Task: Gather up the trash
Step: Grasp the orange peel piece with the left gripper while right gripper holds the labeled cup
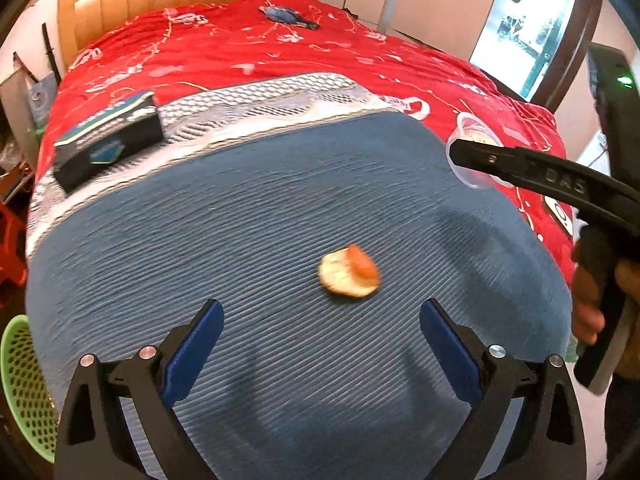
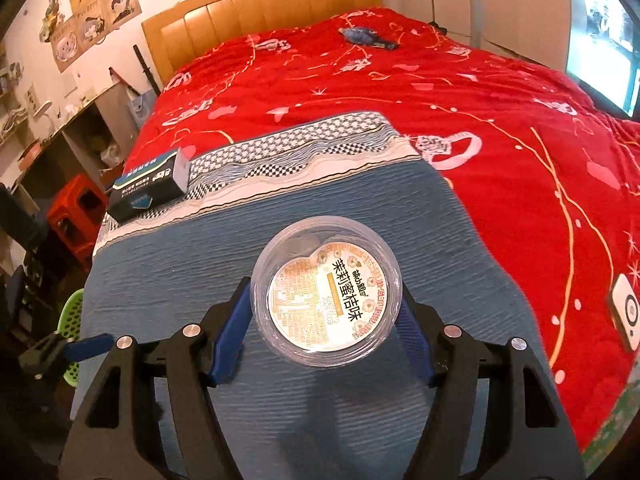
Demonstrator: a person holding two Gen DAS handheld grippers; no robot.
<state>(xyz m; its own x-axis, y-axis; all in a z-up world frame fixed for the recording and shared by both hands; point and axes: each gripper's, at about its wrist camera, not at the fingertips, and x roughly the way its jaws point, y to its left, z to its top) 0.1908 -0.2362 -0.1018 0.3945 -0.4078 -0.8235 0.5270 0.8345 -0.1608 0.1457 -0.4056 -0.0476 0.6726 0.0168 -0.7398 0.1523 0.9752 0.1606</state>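
Ahead of your left claw (image 1: pixel 320 344) and off to its left, a dark box (image 1: pixel 108 142) lies on the patterned band of the blue blanket (image 1: pixel 240 208) that covers the near part of the bed. Far beyond it, a small blue object (image 1: pixel 288 16) rests on the red bedspread (image 1: pixel 280 52). Low at the claw's left, a green perforated basket (image 1: pixel 20 380) shows past the bed's edge. A white device (image 2: pixel 624 316) lies on the red spread to the right of your right claw (image 2: pixel 324 316).

Your left claw is released, its blue pads spread wide with nothing between them. The peel scrap (image 1: pixel 348 272), pale with an orange strip, lies on the blanket just ahead of it, slightly right of centre, apart from both pads; nothing stands between.

Your right claw is clenched on a clear round plastic cup (image 2: pixel 326 300) with a printed label, one blue pad against each side, holding it over the blanket. From the left claw, that cup sits up to the right.
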